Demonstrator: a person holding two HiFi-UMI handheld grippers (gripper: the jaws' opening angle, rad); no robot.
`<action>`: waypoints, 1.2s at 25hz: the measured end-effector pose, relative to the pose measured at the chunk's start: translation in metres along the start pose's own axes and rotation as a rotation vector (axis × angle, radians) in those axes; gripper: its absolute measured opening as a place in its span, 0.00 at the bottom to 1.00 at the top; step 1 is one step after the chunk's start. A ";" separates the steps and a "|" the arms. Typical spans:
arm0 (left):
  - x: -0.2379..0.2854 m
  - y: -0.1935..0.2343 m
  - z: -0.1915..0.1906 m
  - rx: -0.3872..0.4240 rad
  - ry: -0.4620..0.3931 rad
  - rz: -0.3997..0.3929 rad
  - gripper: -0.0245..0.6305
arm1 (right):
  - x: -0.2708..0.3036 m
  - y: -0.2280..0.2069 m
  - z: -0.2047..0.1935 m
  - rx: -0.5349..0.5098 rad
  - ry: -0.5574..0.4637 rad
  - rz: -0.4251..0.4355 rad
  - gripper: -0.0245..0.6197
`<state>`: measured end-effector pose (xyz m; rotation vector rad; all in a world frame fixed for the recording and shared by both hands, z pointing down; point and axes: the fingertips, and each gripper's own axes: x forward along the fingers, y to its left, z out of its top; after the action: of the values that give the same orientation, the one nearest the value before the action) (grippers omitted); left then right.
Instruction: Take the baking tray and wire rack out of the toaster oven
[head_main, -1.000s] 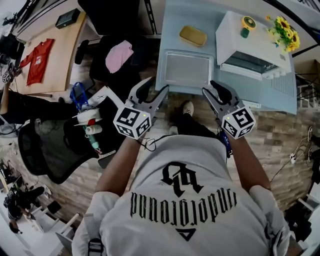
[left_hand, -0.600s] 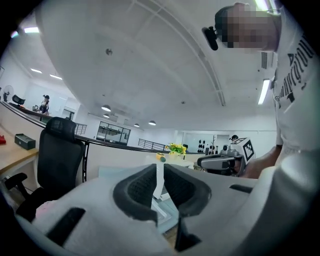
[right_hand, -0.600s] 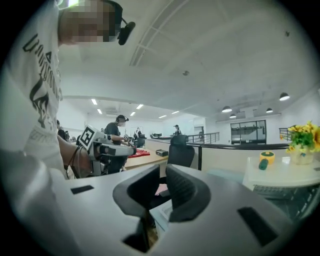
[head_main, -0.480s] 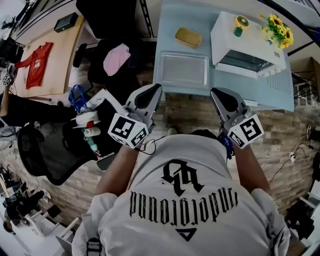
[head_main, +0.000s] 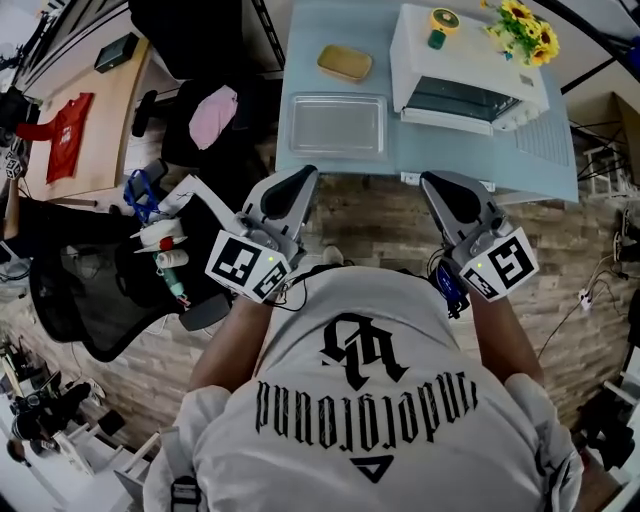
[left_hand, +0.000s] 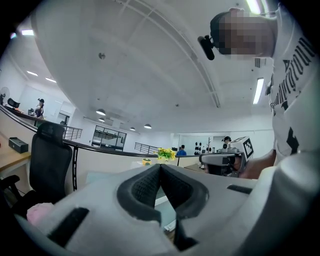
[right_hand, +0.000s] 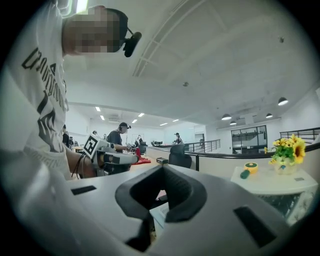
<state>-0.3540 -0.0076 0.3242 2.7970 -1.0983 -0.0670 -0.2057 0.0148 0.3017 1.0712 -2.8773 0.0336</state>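
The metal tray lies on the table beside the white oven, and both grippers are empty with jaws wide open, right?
Not quite: the left gripper and right gripper are shut, jaws just closed tip to tip on nothing, as the left and right gripper views show. The tray does lie on the table beside the white oven.

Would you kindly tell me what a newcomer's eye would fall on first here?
The left gripper and right gripper, both shut and empty, hang before a pale blue table. On it a white toaster oven stands at the right, with a tray to its left and sunflowers at its far corner.
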 end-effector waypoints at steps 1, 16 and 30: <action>0.003 -0.010 -0.001 0.000 -0.001 0.001 0.04 | -0.011 -0.002 0.000 0.002 -0.003 0.000 0.04; 0.039 -0.146 -0.028 0.017 0.004 0.038 0.04 | -0.161 -0.023 -0.020 0.033 -0.008 -0.029 0.04; 0.020 -0.234 -0.028 0.058 0.003 0.031 0.04 | -0.252 0.001 -0.026 0.030 -0.033 -0.065 0.04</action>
<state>-0.1794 0.1515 0.3191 2.8285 -1.1609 -0.0278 -0.0148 0.1813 0.3088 1.1806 -2.8777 0.0565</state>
